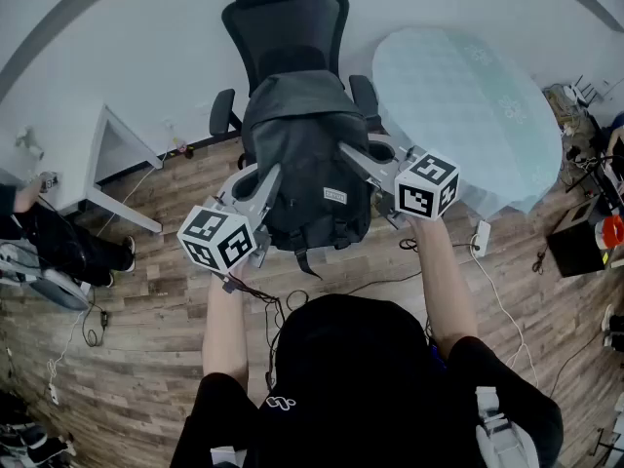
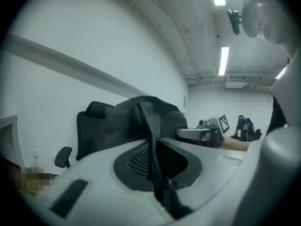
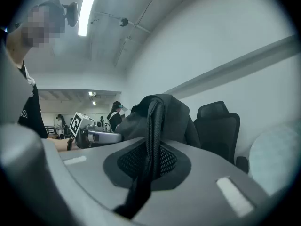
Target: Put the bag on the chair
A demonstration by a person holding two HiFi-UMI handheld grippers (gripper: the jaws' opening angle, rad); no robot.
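Over the chair (image 1: 287, 27) seat, between its armrests and in front of its tall back: bag (image 1: 302, 164), dark grey, upright, with a small pale label low on its right side. Held up from both sides. Contact between base and seat impossible to tell.

Gripped at the upper left by the left gripper (image 1: 271, 172), fingers nearly together, pinching a thin strap (image 2: 151, 131) running up to the bag's top. Gripped at the upper right by the right gripper (image 1: 347, 150), fingers likewise narrow, clamped on a thick strap (image 3: 154, 126) with a woven surface, its loose end trailing down past the fingers. Left cube (image 1: 216, 239) and right cube (image 1: 427, 185) turned up toward the head camera, bare forearms behind them.

Just right of the chair, close to its armrest, a round table (image 1: 458, 96) under a pale patterned cloth. Left of the chair, a white desk frame (image 1: 117, 154) against the wall. Below everything, plank floor (image 1: 146, 349), with dark cables (image 1: 292, 295) lying under the bag. At the left edge, a second person's legs (image 1: 68, 247) in dark trousers.
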